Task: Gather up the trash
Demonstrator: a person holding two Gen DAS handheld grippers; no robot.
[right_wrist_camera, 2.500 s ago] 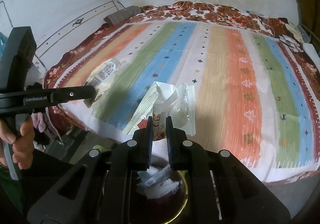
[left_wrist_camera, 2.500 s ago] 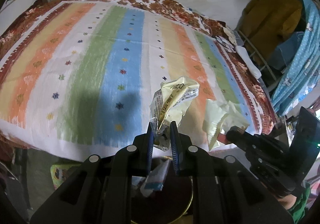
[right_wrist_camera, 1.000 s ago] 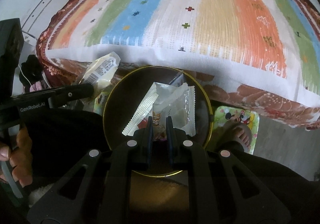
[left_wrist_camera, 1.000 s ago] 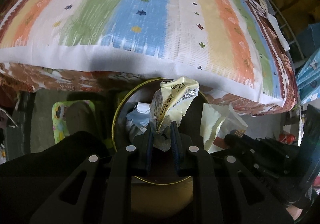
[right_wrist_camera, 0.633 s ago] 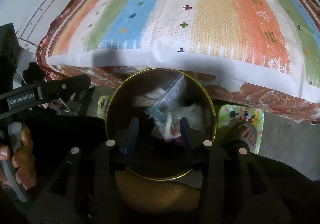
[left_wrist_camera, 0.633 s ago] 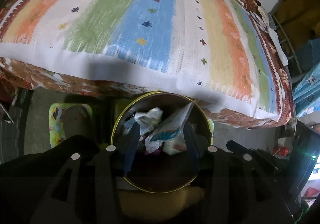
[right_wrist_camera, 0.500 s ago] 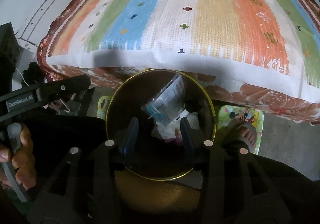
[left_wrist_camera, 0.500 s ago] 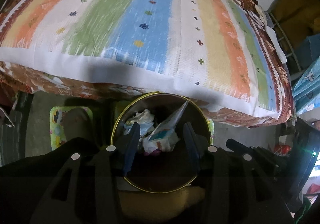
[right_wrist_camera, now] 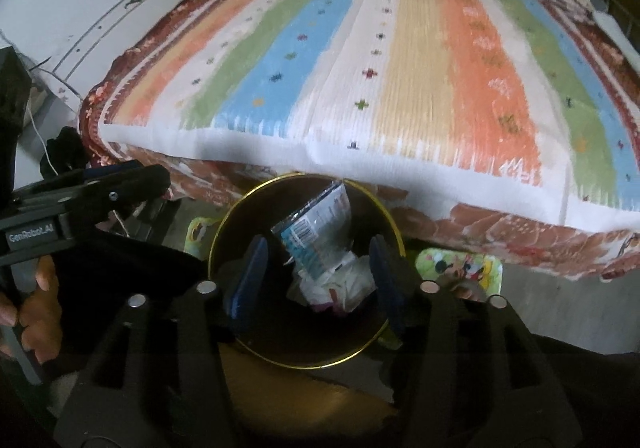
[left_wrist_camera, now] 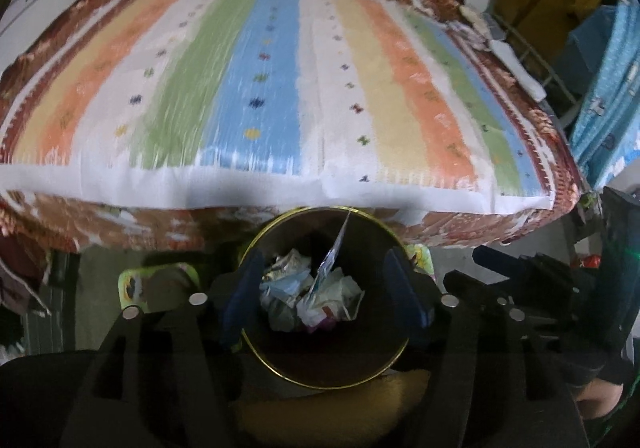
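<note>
Wrappers (left_wrist_camera: 312,294) lie crumpled in a heap at the bottom of the round gold-rimmed bin (left_wrist_camera: 280,370), which stands on the floor right against the foot of the bed. One blue-and-white packet (right_wrist_camera: 316,236) leans upright on the bin's far wall, above the pile.

The left gripper (left_wrist_camera: 325,294) hangs directly over the bin's mouth with its blue-padded fingers (left_wrist_camera: 242,296) spread wide and nothing between them. The right gripper (right_wrist_camera: 316,280) hangs over the same bin, likewise spread wide and empty-handed. In the right wrist view the left tool's black body shows at the left edge, with the person's left hand (right_wrist_camera: 28,304) wrapped round its handle.

Beyond the bin, the striped bedspread (left_wrist_camera: 280,87) in orange, green, blue and cream covers the bed, blurred in both views. A cartoon-printed mat (right_wrist_camera: 460,268) lies on the floor just right of the bin.
</note>
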